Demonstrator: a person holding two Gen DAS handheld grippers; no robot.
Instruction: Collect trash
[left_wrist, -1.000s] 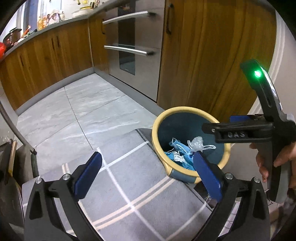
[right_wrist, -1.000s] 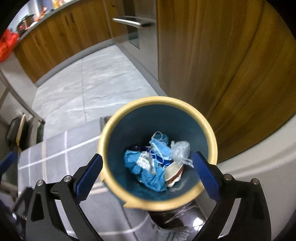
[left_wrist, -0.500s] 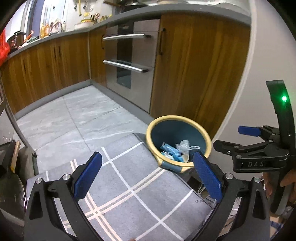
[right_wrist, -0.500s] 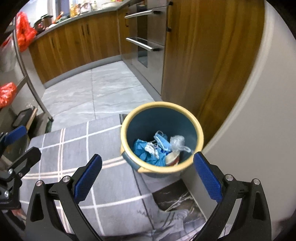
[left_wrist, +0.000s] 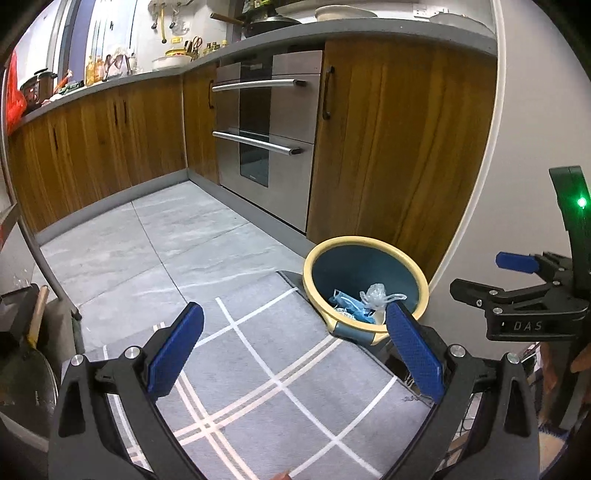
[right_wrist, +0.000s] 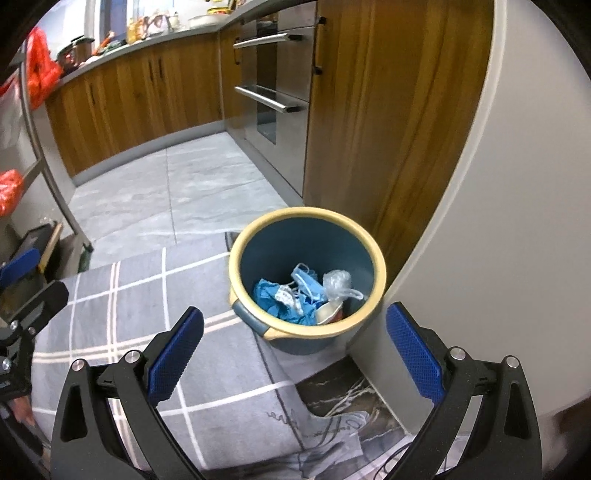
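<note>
two open, empty grippers held above a kitchen floor near a trash bin.

the left gripper (left_wrist: 295, 350) and right gripper (right_wrist: 295, 350) each have blue-padded fingers spread wide, holding nothing. a blue bin with a cream rim (right_wrist: 236, 258) stands on the floor at the edge of a grey checked rug (right_wrist: 140, 295), beside a wooden cabinet (right_wrist: 388, 110) and a pale wall. inside lies the trash (right_wrist: 295, 295): blue masks, a crumpled clear plastic bag, other scraps.
</note>
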